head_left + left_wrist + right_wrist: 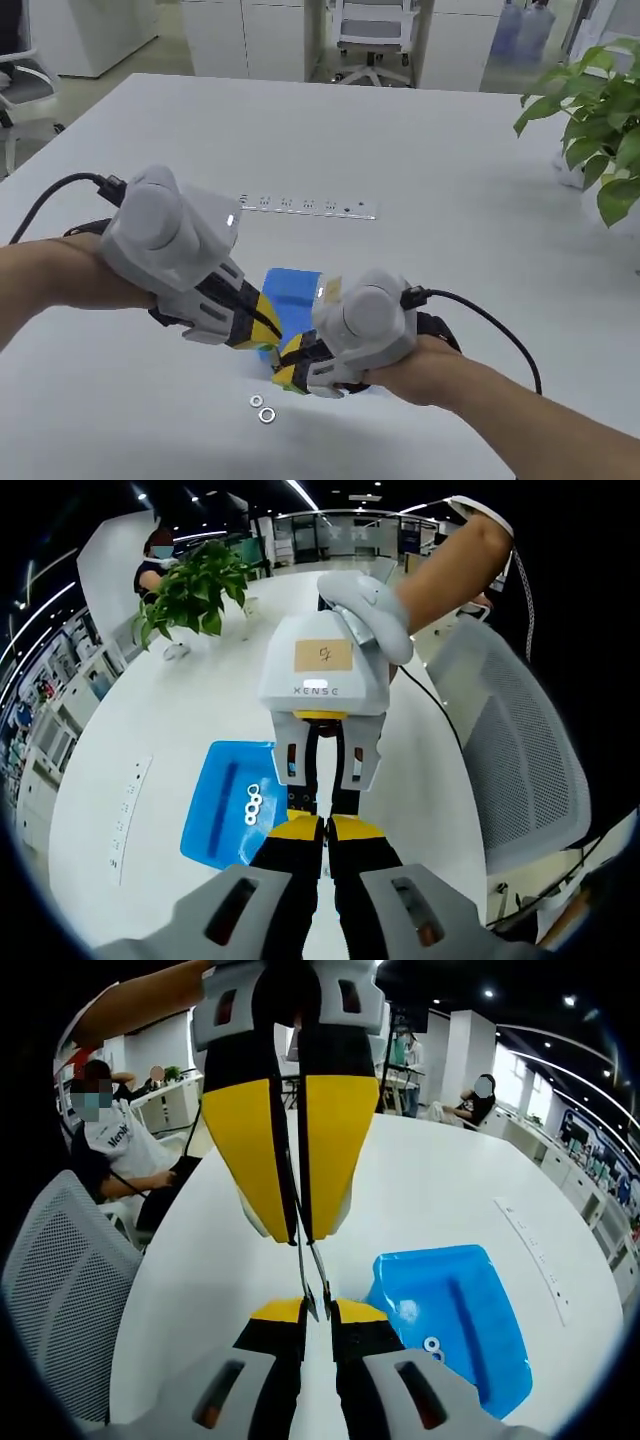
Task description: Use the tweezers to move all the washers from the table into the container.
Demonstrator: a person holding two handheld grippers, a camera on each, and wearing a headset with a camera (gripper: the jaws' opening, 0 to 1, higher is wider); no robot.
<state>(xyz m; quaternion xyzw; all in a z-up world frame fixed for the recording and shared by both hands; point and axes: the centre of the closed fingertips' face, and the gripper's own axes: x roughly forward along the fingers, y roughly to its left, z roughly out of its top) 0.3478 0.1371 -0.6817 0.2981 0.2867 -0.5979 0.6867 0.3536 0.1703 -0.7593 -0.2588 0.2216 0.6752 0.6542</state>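
Observation:
Slim metal tweezers (303,1260) run between the two grippers, which face each other tip to tip. My left gripper (326,830) is shut on their joined end; it is the bigger grey one (262,325) at left in the head view. My right gripper (320,1312) is closed on the tweezers' spread tips and sits lower right (290,372). Just behind both stands the blue container (295,285), with a few washers (252,805) inside it. Two washers (262,408) lie on the white table, in front of the grippers.
A white power strip (308,207) lies flat further back on the table (400,140). A potted plant (600,110) stands at the right edge. A grey mesh chair (510,760) is behind the person. Other people sit at desks beyond.

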